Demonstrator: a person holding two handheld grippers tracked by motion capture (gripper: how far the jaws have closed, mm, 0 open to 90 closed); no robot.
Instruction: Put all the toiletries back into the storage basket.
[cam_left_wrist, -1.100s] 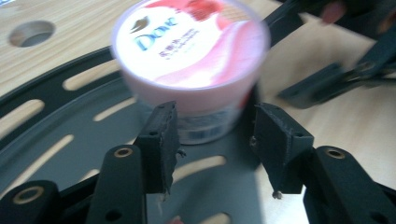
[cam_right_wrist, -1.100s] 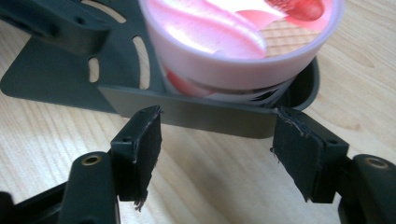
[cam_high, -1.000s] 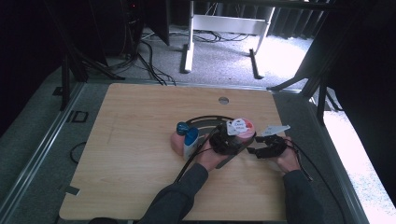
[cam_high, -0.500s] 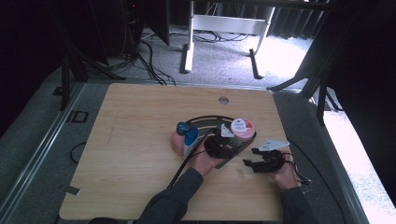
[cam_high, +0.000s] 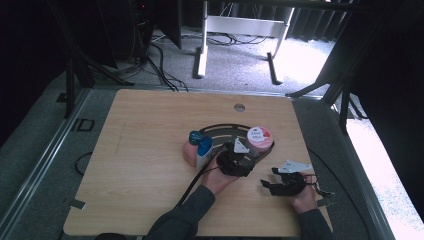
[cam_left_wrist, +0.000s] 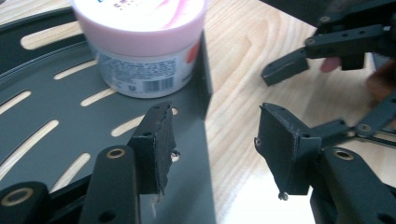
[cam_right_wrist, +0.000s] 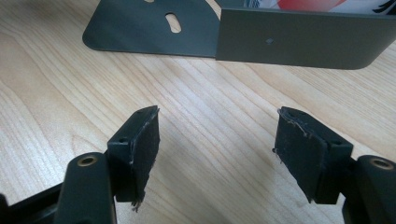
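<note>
Left gripper (cam_left_wrist: 212, 149) jaws just opening astride the dark slotted rack's (cam_left_wrist: 70, 126) edge, pink jar (cam_left_wrist: 140, 42) cropped above, right gripper (cam_right_wrist: 217, 156) apart over bare table (cam_right_wrist: 210, 98)

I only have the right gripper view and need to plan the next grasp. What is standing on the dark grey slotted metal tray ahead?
Observer: A round white plastic jar with a pink lid stands on the tray, close to its upright end wall.
Operator: Where is the left gripper?
Observer: The left gripper straddles that wall. Its jaws have just been opening, and the pads are not pressing on the wall.
</note>
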